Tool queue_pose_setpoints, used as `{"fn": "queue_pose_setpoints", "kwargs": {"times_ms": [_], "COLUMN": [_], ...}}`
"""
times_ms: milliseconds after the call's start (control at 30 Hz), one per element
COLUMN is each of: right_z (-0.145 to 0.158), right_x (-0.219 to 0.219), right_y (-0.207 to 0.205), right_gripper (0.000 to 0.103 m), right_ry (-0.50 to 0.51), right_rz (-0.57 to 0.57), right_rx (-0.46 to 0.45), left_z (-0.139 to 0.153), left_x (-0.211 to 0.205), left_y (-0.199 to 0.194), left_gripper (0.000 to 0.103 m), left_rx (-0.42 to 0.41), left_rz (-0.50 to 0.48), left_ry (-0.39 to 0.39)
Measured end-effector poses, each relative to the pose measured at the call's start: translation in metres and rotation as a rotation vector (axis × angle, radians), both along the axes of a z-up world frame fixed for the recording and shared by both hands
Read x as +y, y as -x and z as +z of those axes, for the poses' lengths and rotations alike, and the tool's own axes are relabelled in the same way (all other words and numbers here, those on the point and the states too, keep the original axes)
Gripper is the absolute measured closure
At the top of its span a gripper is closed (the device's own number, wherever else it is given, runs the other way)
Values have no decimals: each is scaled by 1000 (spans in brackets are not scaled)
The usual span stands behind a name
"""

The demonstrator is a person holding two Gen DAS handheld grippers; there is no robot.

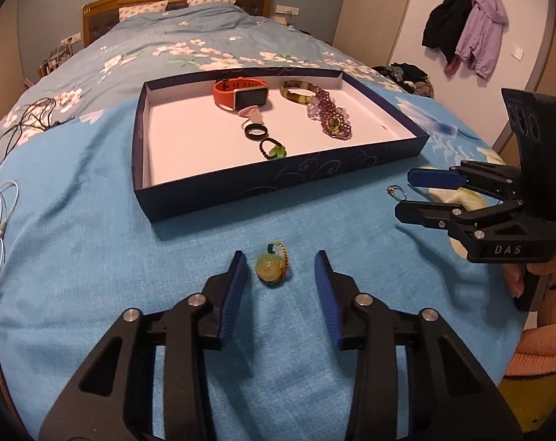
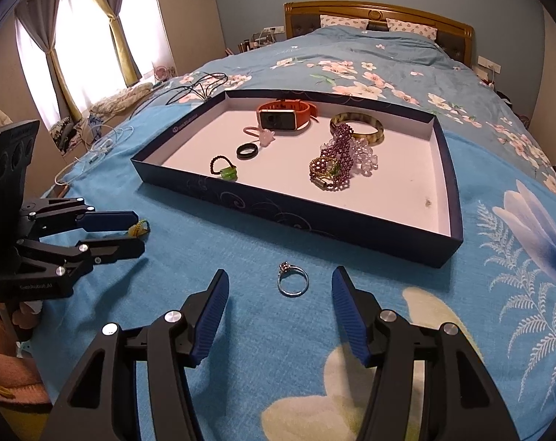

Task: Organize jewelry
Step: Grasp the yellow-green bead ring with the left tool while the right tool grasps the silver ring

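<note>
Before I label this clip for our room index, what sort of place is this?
Most likely a bedroom: a bed with a wooden headboard and floral blue bedspread, curtained windows, and coats hung on wall hooks.

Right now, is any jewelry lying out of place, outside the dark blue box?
Yes, two pieces lie on the blue bedspread outside the dark blue box: a yellow-green bead charm between the left gripper's open fingers, and a silver ring with a stone before the right gripper.

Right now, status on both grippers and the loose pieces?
Left gripper open around bead charm, pads clear. Right gripper open, silver ring between fingers. Tray ahead, path clear.
</note>
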State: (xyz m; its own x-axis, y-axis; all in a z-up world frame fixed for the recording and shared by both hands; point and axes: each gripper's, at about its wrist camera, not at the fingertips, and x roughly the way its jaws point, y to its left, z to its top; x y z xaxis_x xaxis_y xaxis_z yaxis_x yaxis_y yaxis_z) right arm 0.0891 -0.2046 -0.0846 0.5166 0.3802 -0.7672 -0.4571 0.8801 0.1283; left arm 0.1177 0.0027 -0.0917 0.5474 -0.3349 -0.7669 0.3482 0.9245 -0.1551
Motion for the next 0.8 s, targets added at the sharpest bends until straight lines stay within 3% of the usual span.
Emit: {"fn": "queue_pose_setpoints", "kwargs": {"times_ms": [167,333,733,800], "right_z": [-3,-3,-4,-5], "right_x": [3,7,4,4], "right_y": [-1,-2,-6,-6], "right_gripper": [54,56,86,87], "right_ry": [19,44,54,54], "right_rz": [1,-1,-17,-16], "right_rx": [8,1,-1,-2], "left_z": [-1,-1,-1,-1], "left_x": [3,1,-2,-2], "left_y": [-1,-2,-2,-2], "left_gripper": [73,84,85,85], "left_rx": [6,7,8,8], "left_rz": [8,-1,-9,-10], "left_ry": [8,4,7,7]}}
